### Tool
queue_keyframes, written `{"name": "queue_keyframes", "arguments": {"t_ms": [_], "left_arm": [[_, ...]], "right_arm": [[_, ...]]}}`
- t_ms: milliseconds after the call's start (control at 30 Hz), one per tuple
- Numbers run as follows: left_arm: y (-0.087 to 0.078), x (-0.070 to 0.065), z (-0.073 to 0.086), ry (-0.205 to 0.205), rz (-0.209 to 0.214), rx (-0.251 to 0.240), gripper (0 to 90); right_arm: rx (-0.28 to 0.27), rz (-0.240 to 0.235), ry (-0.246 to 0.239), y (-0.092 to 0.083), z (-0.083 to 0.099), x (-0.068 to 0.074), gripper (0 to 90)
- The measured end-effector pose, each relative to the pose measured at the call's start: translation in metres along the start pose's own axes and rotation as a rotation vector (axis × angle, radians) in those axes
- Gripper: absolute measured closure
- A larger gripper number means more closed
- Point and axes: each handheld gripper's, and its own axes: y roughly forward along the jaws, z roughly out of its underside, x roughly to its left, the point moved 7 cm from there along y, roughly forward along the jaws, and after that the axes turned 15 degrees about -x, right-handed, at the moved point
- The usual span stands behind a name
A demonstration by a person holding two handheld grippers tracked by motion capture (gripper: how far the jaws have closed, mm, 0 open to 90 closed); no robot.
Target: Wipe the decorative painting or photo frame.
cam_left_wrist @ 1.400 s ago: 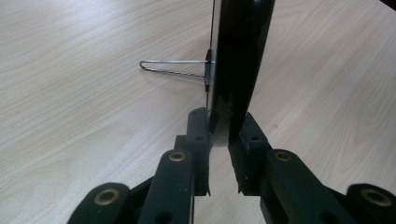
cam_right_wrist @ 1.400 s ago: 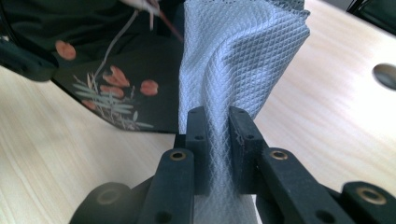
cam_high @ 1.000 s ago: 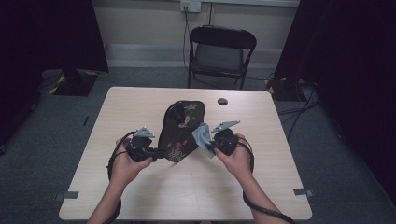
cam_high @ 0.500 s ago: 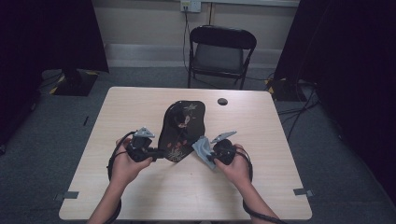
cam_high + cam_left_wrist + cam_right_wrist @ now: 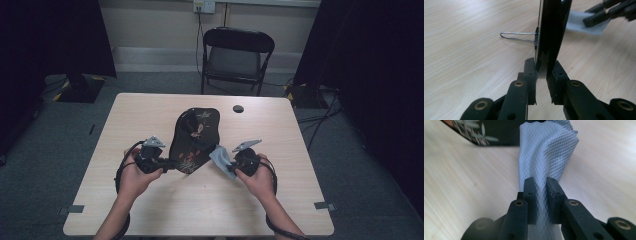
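- A light wooden table (image 5: 150, 115) is seen at the centre of the room.
- A small dark round object (image 5: 238, 108) is placed near its far edge.
- A black folding chair (image 5: 235, 60) is set behind it.
- A wall socket (image 5: 204, 6) is mounted above.

Cloth (image 5: 221, 161) right of tray (image 5: 195, 140)

A black folding chair (image 5: 238, 59) stands behind the wooden table (image 5: 280, 200) on grey carpet (image 5: 60, 130) (dark curtains flank it).
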Motion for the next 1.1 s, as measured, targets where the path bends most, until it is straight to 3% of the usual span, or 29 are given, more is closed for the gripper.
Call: {"name": "queue_keyframes", "arguments": {"t_ms": [133,200,300,333,367,467,667,867,1100], "left_arm": [[0.000,0.000,0.000,-0.003,0.000,0.000,78.6],[0.000,0.000,0.000,0.000,0.000,0.000,78.6],[0.000,0.000,0.000,-0.002,0.000,0.001,78.6],[0.000,-0.001,0.000,-0.002,-0.002,0.000,78.6],[0.000,-0.001,0.000,-0.002,-0.002,0.000,78.6],[0.000,0.000,0.000,0.000,-0.001,-0.001,78.6],[0.000,0.000,0.000,0.001,-0.001,0.000,78.6],[0.000,0.000,0.000,0.001,0.003,0.001,78.6],[0.000,0.000,0.000,0.001,0.004,0.002,78.6]], "right_arm": [[-0.031,0.012,-0.015,-0.014,-0.018,-0.003,79.9],[-0.067,0.029,-0.037,-0.030,-0.039,-0.005,79.8],[-0.082,0.038,-0.050,-0.039,-0.052,-0.006,79.9],[-0.101,0.048,-0.064,-0.047,-0.066,-0.006,79.9],[-0.101,0.048,-0.064,-0.047,-0.066,-0.006,79.9],[-0.156,0.053,-0.102,-0.064,-0.097,-0.001,79.9],[-0.206,0.042,-0.134,-0.069,-0.128,0.009,79.9],[-0.196,0.017,-0.131,-0.057,-0.128,0.019,79.9],[-0.151,-0.001,-0.120,-0.038,-0.105,0.023,79.8]]}}
